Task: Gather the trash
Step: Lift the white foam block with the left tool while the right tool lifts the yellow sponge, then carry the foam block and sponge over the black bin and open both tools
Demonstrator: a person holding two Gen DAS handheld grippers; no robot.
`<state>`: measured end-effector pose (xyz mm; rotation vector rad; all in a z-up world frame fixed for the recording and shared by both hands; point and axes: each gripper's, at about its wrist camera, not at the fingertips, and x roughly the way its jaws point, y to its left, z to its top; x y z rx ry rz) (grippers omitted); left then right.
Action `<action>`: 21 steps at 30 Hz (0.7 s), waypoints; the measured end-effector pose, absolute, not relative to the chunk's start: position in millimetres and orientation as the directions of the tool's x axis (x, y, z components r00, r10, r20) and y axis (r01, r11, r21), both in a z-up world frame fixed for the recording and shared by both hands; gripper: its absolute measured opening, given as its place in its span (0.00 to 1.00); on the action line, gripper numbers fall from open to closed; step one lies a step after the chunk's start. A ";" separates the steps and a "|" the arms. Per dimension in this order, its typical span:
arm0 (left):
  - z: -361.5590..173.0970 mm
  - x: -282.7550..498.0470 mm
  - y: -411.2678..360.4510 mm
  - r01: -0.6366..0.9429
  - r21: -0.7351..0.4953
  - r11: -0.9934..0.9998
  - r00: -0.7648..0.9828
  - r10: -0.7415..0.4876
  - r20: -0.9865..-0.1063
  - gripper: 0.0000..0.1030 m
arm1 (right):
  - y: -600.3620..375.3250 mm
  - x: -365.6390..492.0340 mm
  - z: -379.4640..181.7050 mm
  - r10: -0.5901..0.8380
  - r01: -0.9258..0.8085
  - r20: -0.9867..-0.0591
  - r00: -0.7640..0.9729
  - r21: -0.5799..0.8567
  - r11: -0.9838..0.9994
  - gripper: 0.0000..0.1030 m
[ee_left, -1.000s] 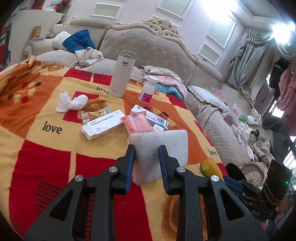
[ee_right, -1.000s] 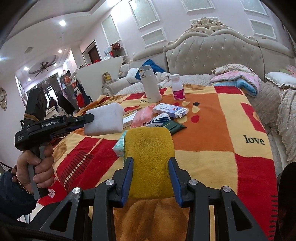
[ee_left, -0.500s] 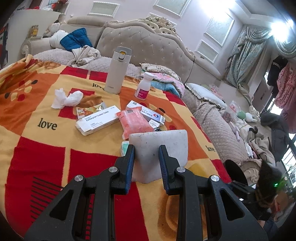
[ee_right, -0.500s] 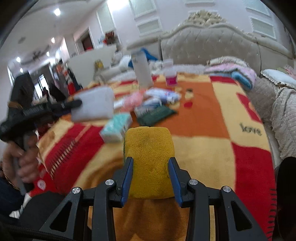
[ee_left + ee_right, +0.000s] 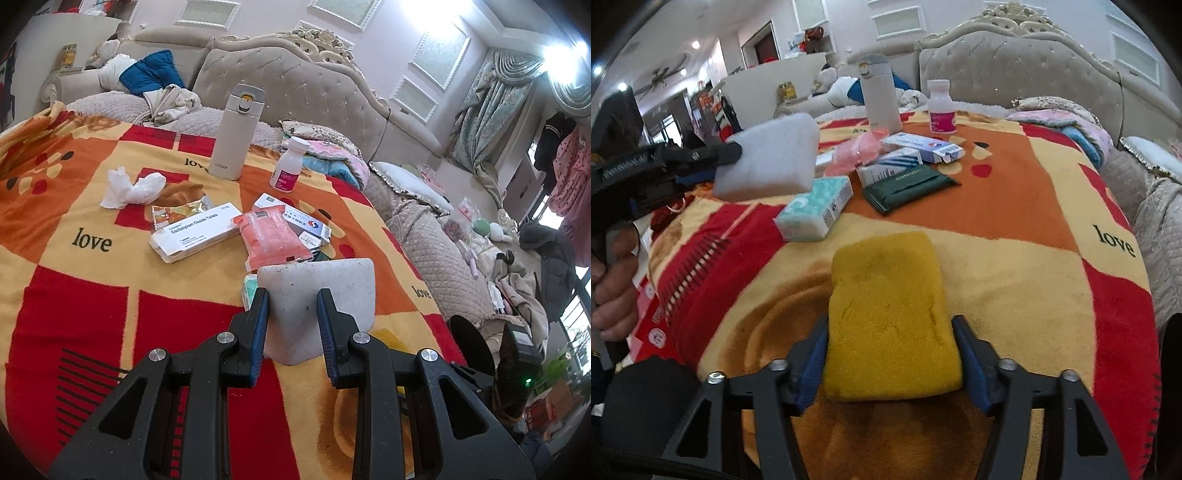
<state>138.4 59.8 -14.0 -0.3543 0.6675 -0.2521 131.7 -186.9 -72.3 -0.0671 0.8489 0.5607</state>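
Sponge [image 5: 890, 314], yellow, looks light and squashy; my right gripper [image 5: 889, 356] is opening around it, while my left gripper [image 5: 292, 321] clamps the white foam block [image 5: 317, 295] mid-edge.

Fleece blanket [image 5: 85, 295]: red, orange, yellow blocks, black word "love", black stripes at one corner. Rectangular foam sponge [image 5: 890, 317]: mustard yellow. Foam block [image 5: 325, 295]: white, small dark specks. Gripper finger pads [image 5: 258, 332]: blue, on black frame. Tall flask [image 5: 232, 133]: cream, yellow button. Small plastic bottle [image 5: 290, 164]: white, pink label. Soft plastic packet [image 5: 271, 236]: salmon pink. Tissue pack [image 5: 816, 208]: teal and white. Flat pouch [image 5: 908, 186]: dark green. Crumpled tissue [image 5: 131, 188]: white.
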 end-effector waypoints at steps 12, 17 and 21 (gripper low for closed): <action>-7.8 134.2 56.2 0.103 -0.372 0.923 0.771 -0.310 -0.556 0.23 | -204.0 112.2 -40.7 0.489 -0.502 -0.634 0.599 0.178 0.846 0.50; -7.1 134.6 49.7 0.103 -0.361 0.927 0.768 -0.305 -0.563 0.23 | -210.8 109.5 -36.5 0.485 -0.493 -0.622 0.615 0.177 0.852 0.50; -5.7 133.9 43.0 0.104 -0.351 0.931 0.767 -0.300 -0.567 0.23 | -220.1 109.2 -33.6 0.479 -0.477 -0.612 0.629 0.183 0.860 0.50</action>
